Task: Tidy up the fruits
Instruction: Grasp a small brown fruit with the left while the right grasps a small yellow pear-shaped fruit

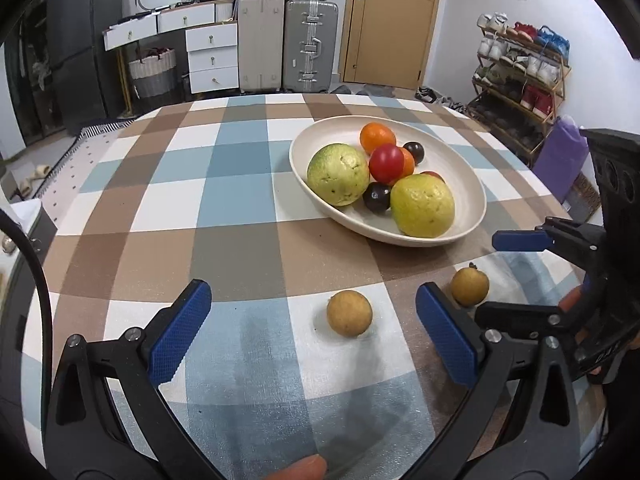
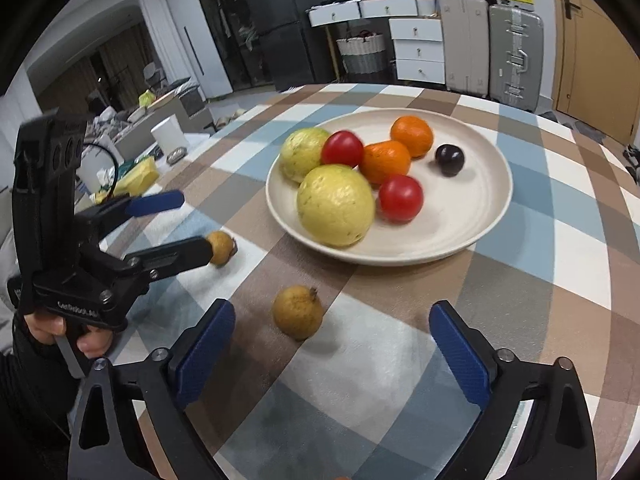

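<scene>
Checked cloth in brown, blue and white squares covers the table, its weave visible up close, its near edge cut off by both views. At 7 o'clock in the left wrist view a dark cable crosses the frame edge, and a fingertip pokes in at 6 o'clock, the rest of that hand hidden. Left gripper stands spread wide, its blue knurled pads pressing on nothing; a round tan fruit with a dull, rough skin lies on the cloth between them, nearer the right pad and touching neither. A second tan fruit, with a small stem nub, sits just behind that right pad, partly covered by it. At 1 o'clock from these, the smooth cream oval bowl holds two bumpy yellow-green fruits, oranges, glossy red ones and dark ones, several half hidden behind each other. Right gripper is likewise spread, the stemmed fruit lying between its pads, closer to the left one, untouched. This view is slightly blurred
</scene>
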### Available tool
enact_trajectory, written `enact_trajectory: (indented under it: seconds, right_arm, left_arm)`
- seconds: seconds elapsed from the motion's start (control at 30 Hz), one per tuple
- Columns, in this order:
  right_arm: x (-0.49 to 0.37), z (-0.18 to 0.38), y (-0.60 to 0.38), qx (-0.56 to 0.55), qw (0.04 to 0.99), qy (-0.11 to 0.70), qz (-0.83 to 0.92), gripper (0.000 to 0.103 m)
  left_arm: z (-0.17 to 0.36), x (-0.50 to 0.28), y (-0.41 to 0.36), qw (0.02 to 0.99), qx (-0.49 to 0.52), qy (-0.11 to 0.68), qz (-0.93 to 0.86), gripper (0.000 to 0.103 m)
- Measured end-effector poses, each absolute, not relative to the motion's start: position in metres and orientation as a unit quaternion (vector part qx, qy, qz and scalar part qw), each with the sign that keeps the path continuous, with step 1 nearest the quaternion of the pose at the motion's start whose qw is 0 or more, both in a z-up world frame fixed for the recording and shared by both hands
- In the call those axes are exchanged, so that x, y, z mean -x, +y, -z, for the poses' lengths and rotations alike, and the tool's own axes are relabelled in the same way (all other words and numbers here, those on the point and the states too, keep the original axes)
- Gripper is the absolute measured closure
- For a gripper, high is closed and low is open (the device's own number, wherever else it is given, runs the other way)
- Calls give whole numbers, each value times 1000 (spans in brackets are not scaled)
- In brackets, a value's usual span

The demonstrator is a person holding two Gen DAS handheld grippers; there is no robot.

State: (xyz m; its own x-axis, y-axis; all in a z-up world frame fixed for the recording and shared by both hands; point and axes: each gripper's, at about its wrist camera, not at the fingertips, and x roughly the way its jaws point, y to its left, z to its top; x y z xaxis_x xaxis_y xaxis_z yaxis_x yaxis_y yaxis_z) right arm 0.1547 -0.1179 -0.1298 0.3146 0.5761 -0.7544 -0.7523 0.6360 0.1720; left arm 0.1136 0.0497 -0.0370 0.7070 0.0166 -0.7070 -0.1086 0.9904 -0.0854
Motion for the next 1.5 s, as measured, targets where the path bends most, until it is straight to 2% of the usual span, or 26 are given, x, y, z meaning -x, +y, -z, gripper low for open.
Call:
enact_trajectory:
  seconds: [0.03, 0.17, 0.27, 0.47, 0.5, 0.6, 0.8, 0.97, 1.3, 1.4, 1.5]
  right_arm:
    - [-153, 131, -116, 112, 801, 415, -416, 13]
    - [-150, 134, -112, 120, 795, 417, -423, 17]
    - [-145, 135, -108, 137, 795, 410, -425, 23]
    - [-143, 135, -105, 143, 792, 406, -433, 42]
    - [-142, 135, -105, 143, 791, 406, -436, 45]
    - [-141, 135, -104, 144, 787, 405, -443, 57]
    - [-148, 135, -109, 118, 782, 413, -452, 75]
    - [-144, 129, -110, 117, 788, 398, -454, 75]
    - [-151, 126, -115, 101, 793, 395, -452, 75]
    - [-150, 127, -115, 102, 793, 395, -452, 75]
    - [-150, 127, -115, 102, 794, 394, -451, 75]
  left_arm:
    - [37, -113, 49, 922, 59, 380, -34, 1]
    - [37, -116, 48, 921, 55, 384, -37, 1]
    - [37, -117, 46, 921, 51, 384, -36, 1]
    - [38, -118, 46, 921, 53, 385, -30, 1]
    - [38, -118, 47, 921, 55, 385, -28, 3]
    - [40, -120, 49, 918, 61, 391, -21, 21]
    - [41, -121, 43, 917, 60, 394, 6, 23]
    - [45, -124, 39, 911, 62, 407, 24, 26]
    - [53, -126, 40, 900, 84, 425, 52, 62]
    - [55, -126, 38, 898, 84, 427, 62, 80]
    - [55, -126, 37, 898, 86, 427, 70, 81]
